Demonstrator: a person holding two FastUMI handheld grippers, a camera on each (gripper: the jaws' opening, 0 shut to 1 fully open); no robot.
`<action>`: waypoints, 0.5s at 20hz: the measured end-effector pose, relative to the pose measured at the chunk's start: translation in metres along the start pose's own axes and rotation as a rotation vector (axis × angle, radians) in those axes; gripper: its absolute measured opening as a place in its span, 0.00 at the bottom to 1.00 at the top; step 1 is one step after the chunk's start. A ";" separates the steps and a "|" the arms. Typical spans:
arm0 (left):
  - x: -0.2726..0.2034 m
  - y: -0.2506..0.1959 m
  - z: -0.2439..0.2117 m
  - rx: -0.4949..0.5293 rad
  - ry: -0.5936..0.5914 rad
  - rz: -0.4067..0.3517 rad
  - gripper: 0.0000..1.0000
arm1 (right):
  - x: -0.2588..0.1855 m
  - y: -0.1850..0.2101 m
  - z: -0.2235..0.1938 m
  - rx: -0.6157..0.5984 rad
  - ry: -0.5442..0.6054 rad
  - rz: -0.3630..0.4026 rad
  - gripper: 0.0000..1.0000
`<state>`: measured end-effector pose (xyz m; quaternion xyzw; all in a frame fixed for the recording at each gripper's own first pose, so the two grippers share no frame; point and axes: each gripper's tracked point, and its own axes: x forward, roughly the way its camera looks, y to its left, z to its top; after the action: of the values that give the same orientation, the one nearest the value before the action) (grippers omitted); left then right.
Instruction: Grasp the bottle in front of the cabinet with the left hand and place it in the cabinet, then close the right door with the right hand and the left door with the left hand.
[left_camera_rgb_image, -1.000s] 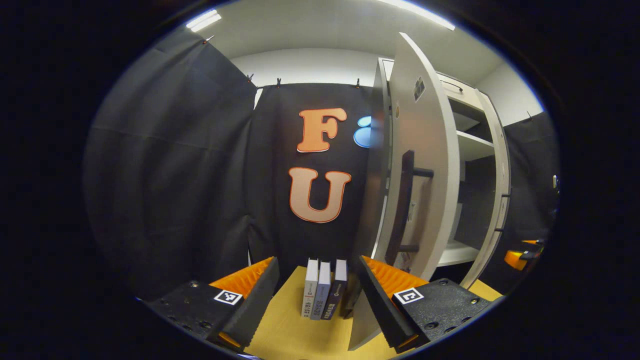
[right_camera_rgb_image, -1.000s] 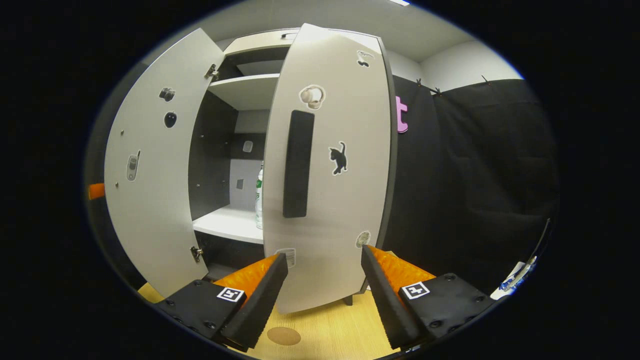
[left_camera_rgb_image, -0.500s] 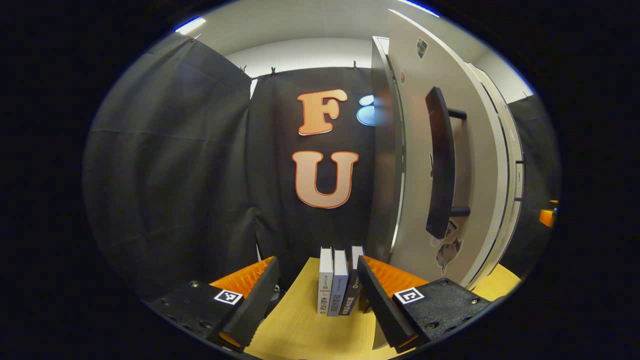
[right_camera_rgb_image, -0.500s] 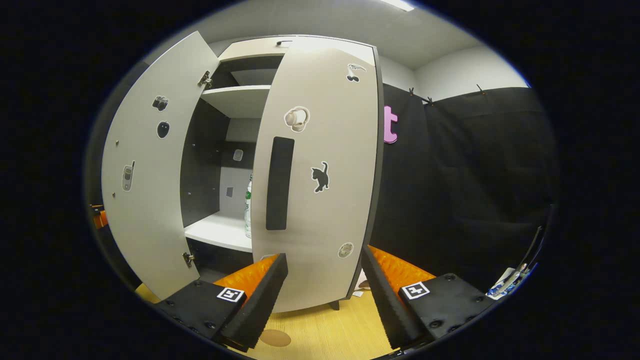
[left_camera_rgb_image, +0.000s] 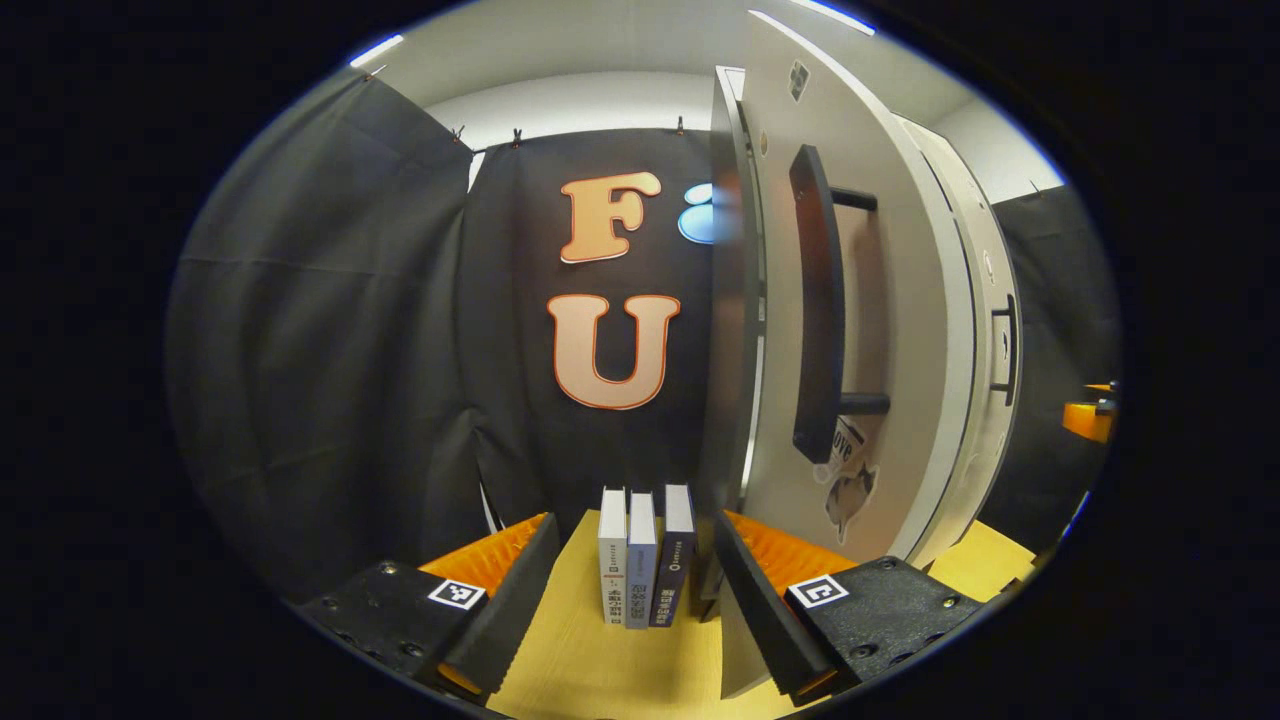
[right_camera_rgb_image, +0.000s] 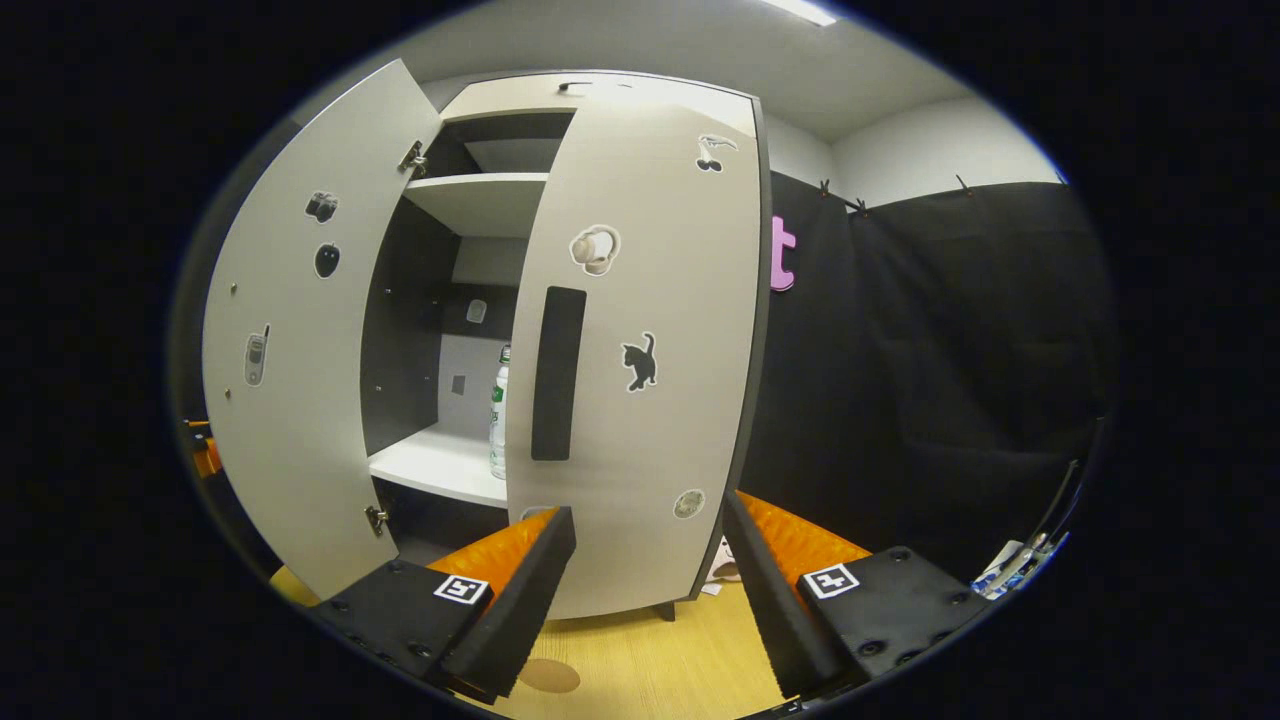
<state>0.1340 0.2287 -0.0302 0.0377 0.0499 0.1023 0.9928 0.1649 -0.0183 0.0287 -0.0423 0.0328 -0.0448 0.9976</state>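
In the right gripper view the right gripper (right_camera_rgb_image: 645, 590) is wide open and empty, and just ahead stands the right door (right_camera_rgb_image: 650, 330), nearly shut, its handle (right_camera_rgb_image: 557, 372) upright. The bottle (right_camera_rgb_image: 498, 412) stands on the shelf (right_camera_rgb_image: 435, 465) inside the cabinet, behind that door's edge. In the left gripper view the left gripper (left_camera_rgb_image: 635, 600), also open and empty, sits at the left door (left_camera_rgb_image: 860, 330), so it looks the nearer one to push that door closed.

Three upright books (left_camera_rgb_image: 642, 568) side by side on the wooden tabletop (left_camera_rgb_image: 590, 670), black cloth wall (left_camera_rgb_image: 330, 330) behind.
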 end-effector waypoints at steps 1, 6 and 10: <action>0.000 -0.004 -0.001 -0.002 0.000 -0.010 0.97 | -0.001 -0.001 -0.001 0.000 0.001 -0.001 0.98; -0.003 -0.018 0.001 0.035 -0.008 -0.035 0.92 | -0.004 -0.013 -0.003 -0.020 -0.004 -0.016 0.94; -0.003 -0.025 -0.009 -0.027 0.023 -0.044 0.92 | -0.004 -0.018 -0.002 0.002 -0.018 -0.006 0.98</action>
<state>0.1351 0.2047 -0.0405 0.0220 0.0609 0.0816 0.9946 0.1588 -0.0360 0.0285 -0.0420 0.0237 -0.0476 0.9977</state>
